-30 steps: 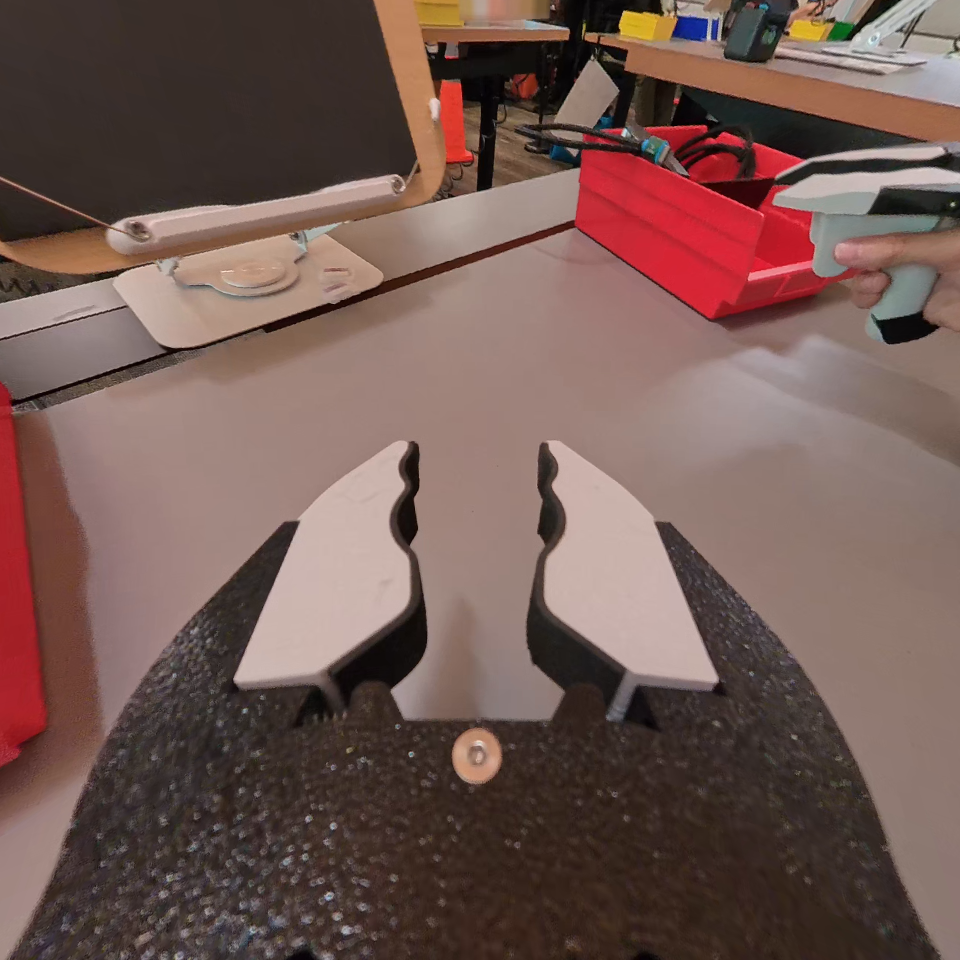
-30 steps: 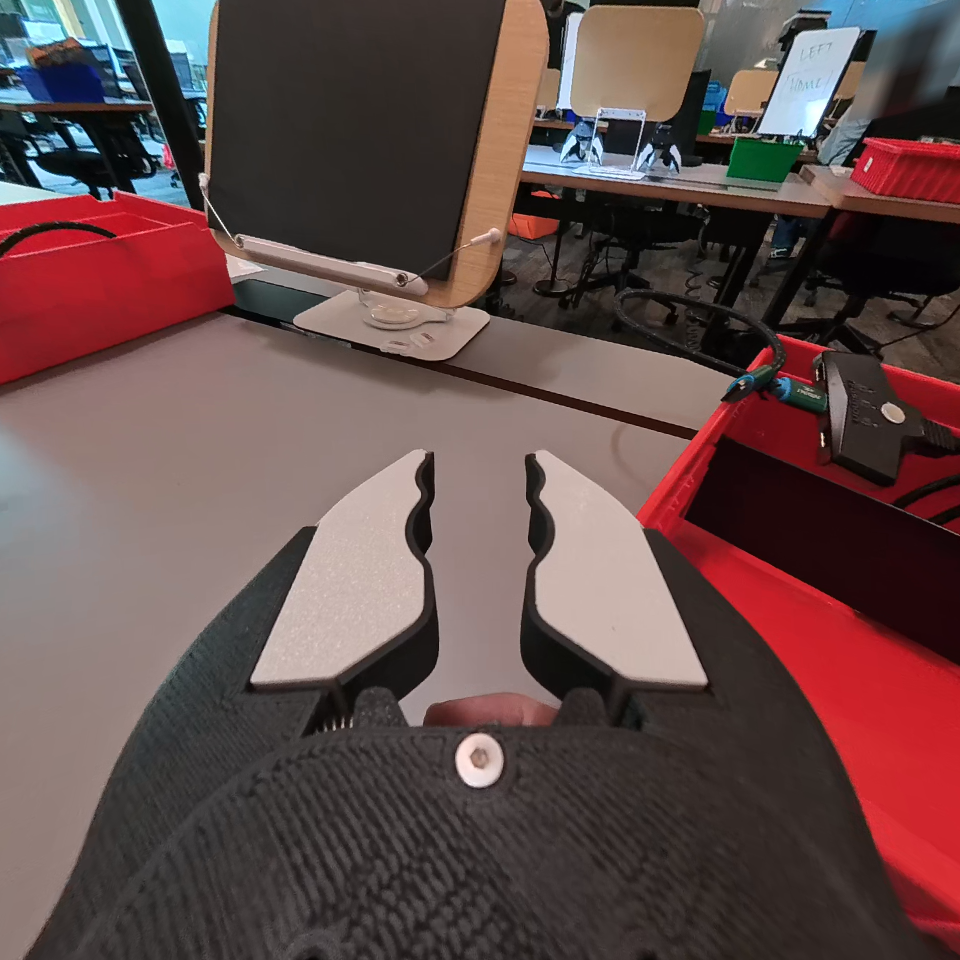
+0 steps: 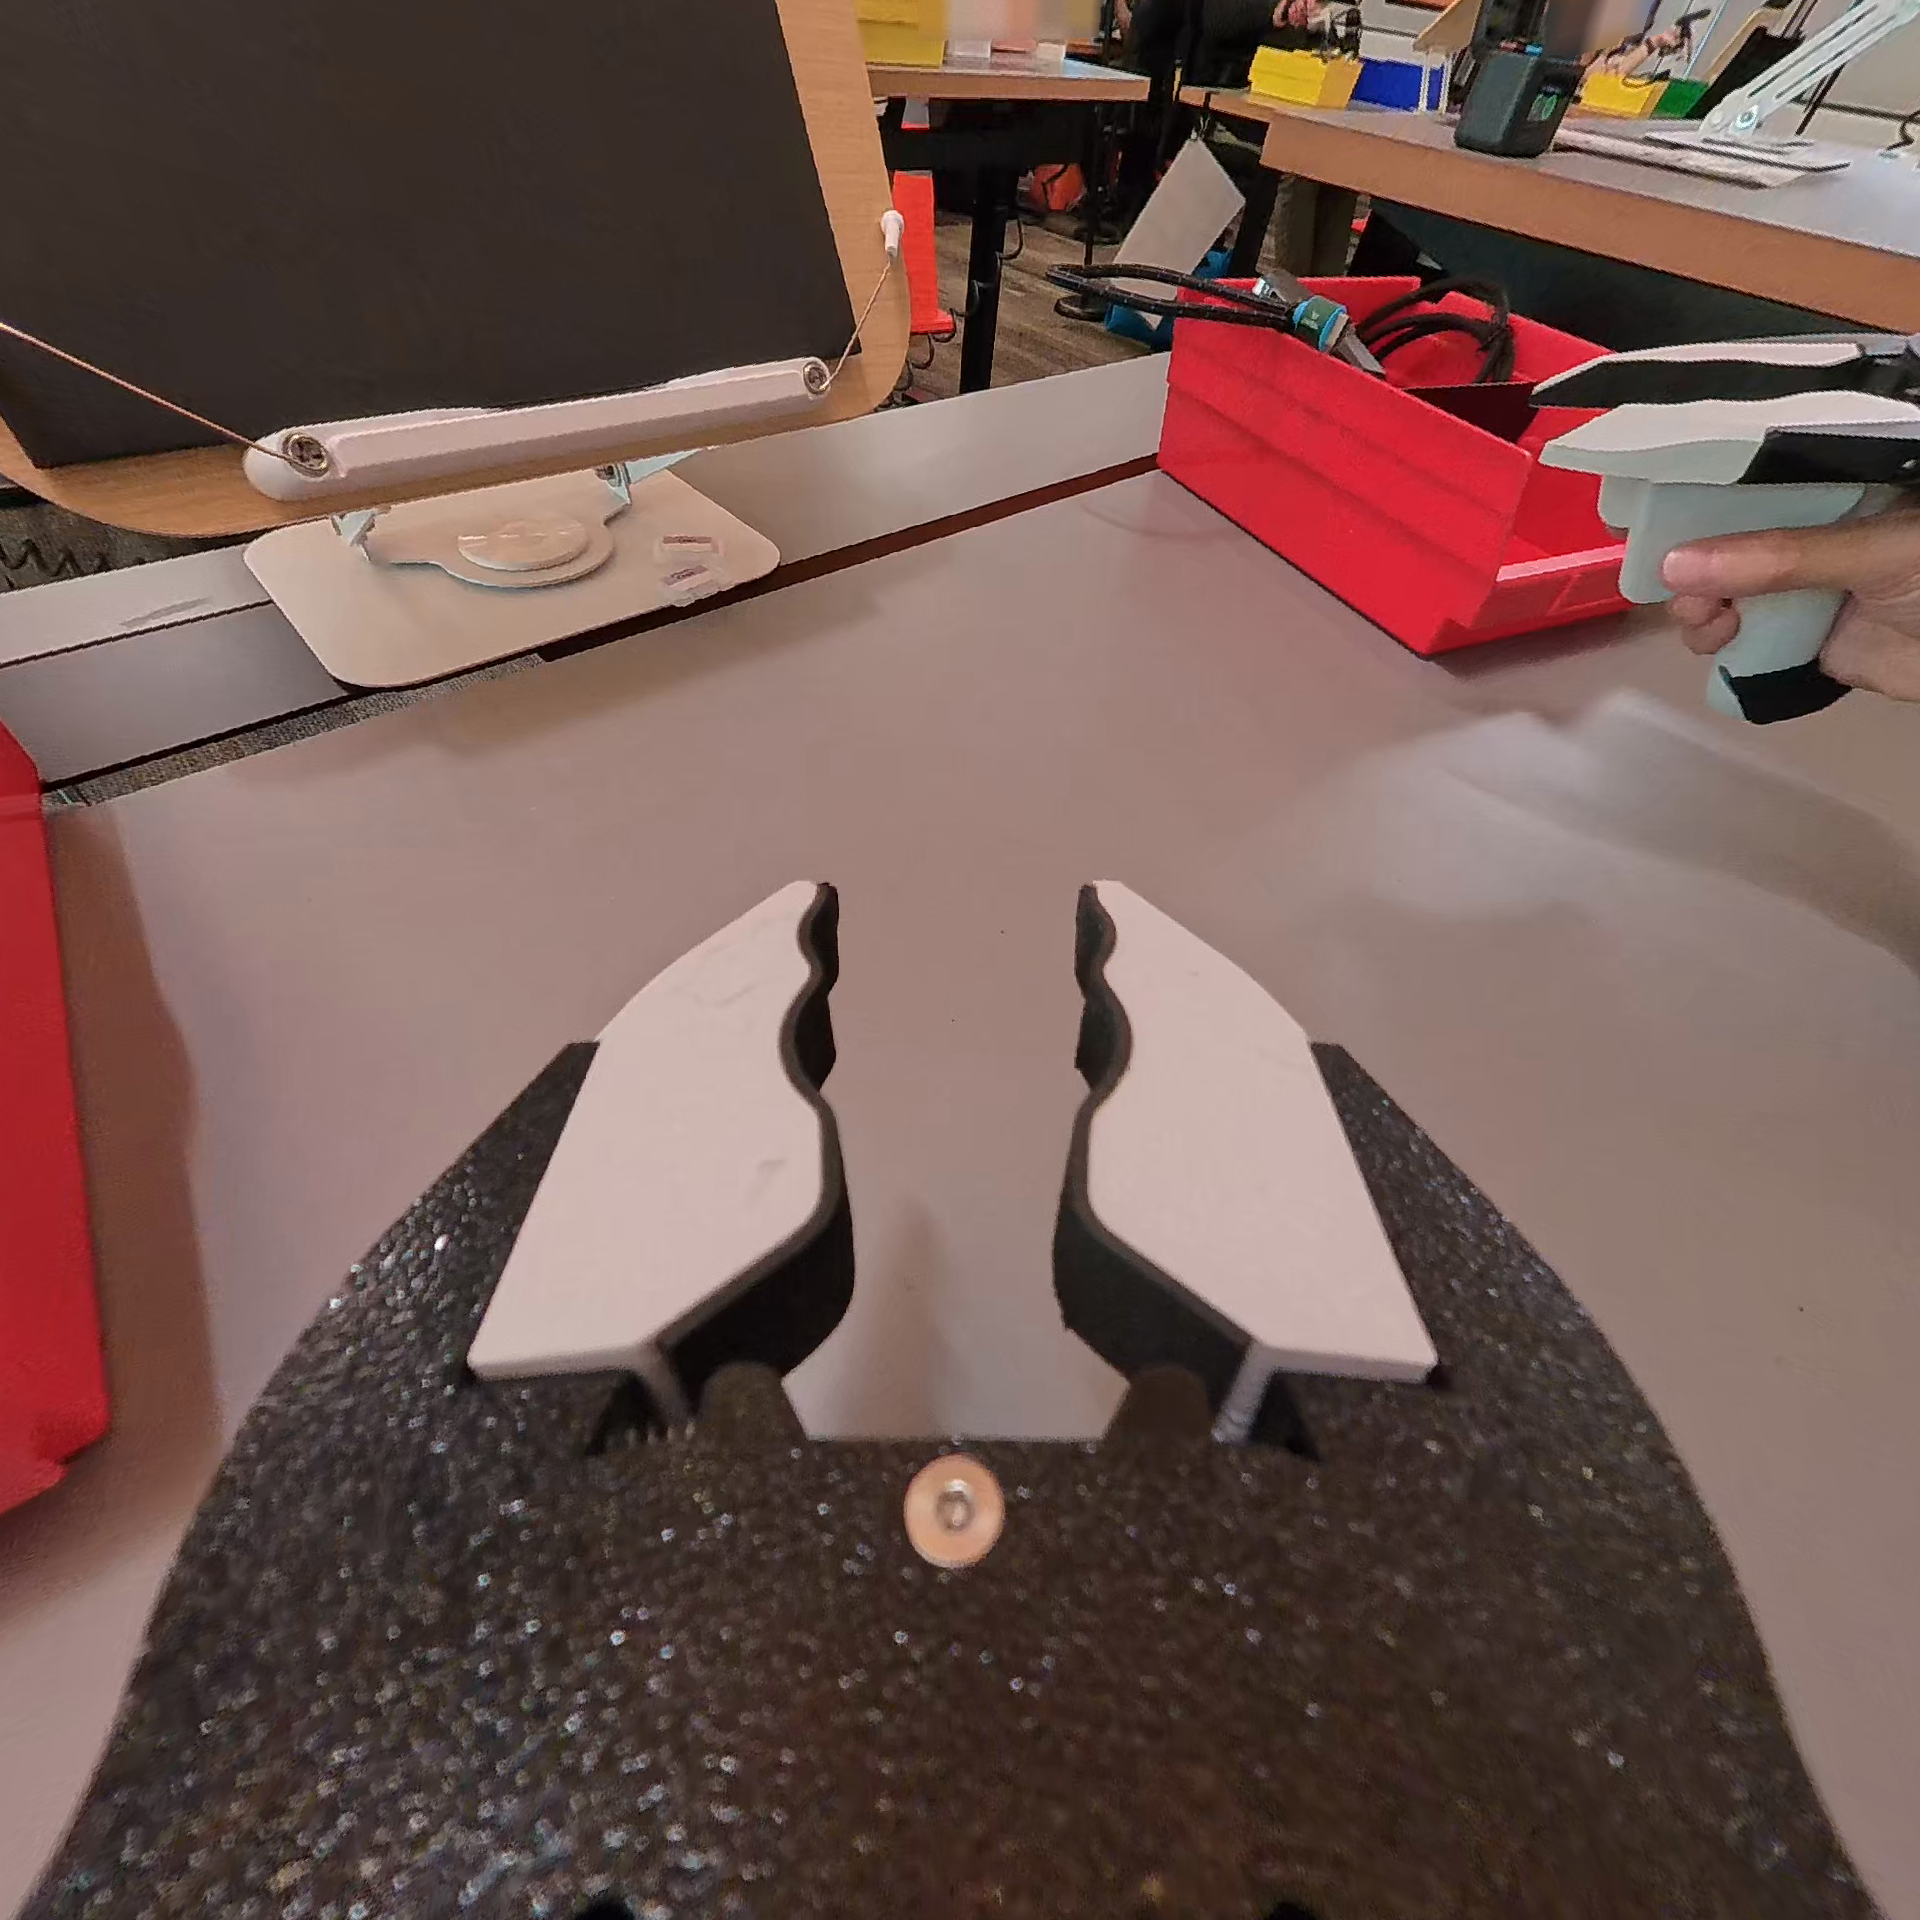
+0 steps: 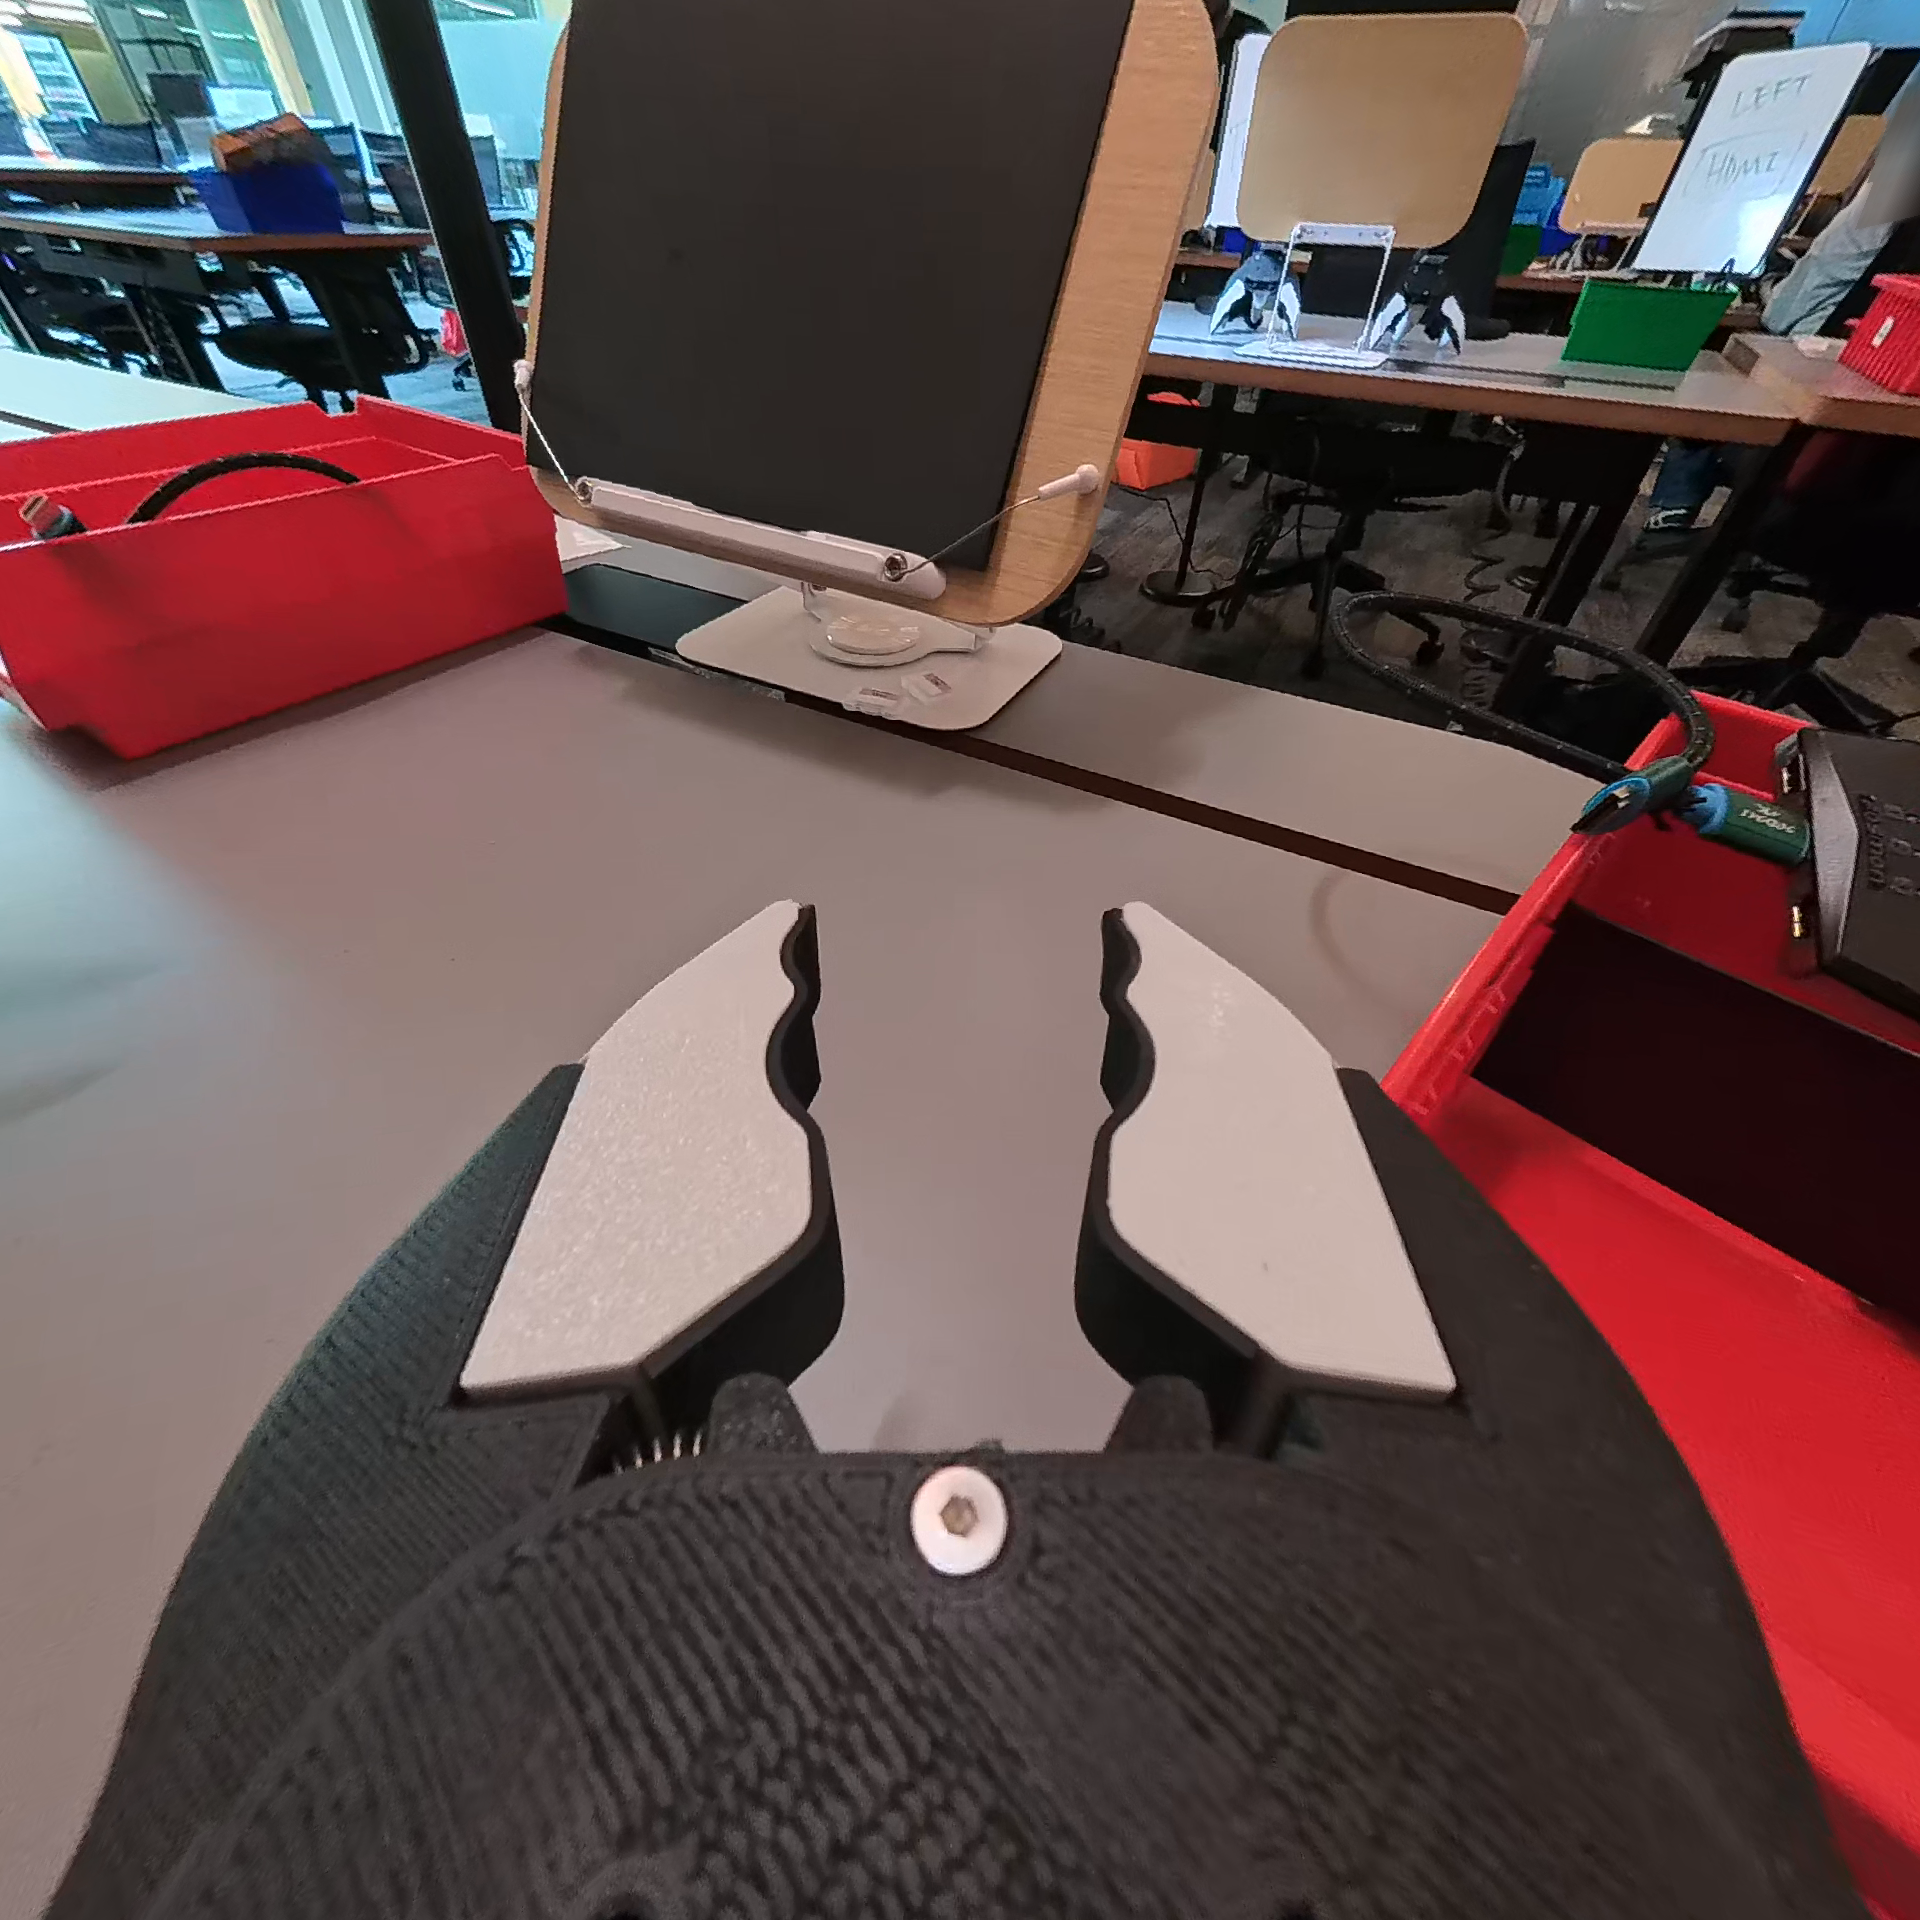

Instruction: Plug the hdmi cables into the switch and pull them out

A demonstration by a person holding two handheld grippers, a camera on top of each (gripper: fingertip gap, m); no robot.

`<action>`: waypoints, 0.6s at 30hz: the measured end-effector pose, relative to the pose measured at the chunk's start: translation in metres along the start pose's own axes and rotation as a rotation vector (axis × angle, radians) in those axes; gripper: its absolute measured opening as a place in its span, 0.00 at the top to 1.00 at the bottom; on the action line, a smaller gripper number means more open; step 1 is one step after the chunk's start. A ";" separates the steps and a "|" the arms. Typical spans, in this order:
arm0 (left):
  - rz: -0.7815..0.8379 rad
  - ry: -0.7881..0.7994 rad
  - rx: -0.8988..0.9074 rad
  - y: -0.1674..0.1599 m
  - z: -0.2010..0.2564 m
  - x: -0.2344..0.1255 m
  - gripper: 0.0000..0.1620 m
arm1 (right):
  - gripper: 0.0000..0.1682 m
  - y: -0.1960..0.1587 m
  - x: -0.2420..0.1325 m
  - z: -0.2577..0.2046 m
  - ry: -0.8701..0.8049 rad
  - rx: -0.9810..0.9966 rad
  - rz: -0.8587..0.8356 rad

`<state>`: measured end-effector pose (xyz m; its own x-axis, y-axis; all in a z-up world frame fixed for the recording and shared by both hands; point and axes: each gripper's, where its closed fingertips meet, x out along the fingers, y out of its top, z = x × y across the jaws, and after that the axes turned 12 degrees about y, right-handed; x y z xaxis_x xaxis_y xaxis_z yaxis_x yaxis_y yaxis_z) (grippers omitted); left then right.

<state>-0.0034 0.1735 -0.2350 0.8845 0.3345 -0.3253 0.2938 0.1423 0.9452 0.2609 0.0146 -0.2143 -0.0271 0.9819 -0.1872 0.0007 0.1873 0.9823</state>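
Observation:
A black HDMI switch (image 4: 1865, 862) lies in the red bin (image 4: 1621, 1226) at the right. A braided black cable (image 4: 1496, 644) with a teal-collared plug (image 4: 1631, 800) hangs over that bin's rim. The bin also shows in the left wrist view (image 3: 1340, 468) with the cable (image 3: 1164, 296) on it. Another red bin (image 4: 260, 582) at the left holds a second black cable (image 4: 239, 473). My left gripper (image 3: 954, 906) is open and empty over the bare grey table (image 3: 935, 748). My right gripper (image 4: 958, 927) is open and empty, just left of the right bin; a hand holds it in the left wrist view (image 3: 1725, 416).
A wood-edged dark panel on a white stand (image 4: 821, 301) stands at the table's back edge, also in the left wrist view (image 3: 416, 208). The left bin's red edge (image 3: 42, 1091) shows at the far left. Other desks and chairs (image 4: 1455, 374) lie beyond the table.
Both grippers' fingers have spread a little wider. The right gripper has shifted slightly, so the left red bin shows more fully in its view.

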 end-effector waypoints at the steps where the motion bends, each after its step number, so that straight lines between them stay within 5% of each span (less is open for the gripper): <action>1: -0.001 0.000 0.000 0.000 0.000 0.000 0.73 | 0.69 0.000 0.000 0.000 0.001 0.001 0.001; 18: -0.012 0.003 -0.003 -0.002 -0.001 0.001 0.73 | 0.72 0.001 -0.004 0.005 -0.027 0.001 0.005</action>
<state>-0.0040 0.1744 -0.2375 0.8799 0.3352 -0.3366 0.3032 0.1492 0.9412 0.2664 0.0113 -0.2130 -0.0002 0.9832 -0.1824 0.0018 0.1824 0.9832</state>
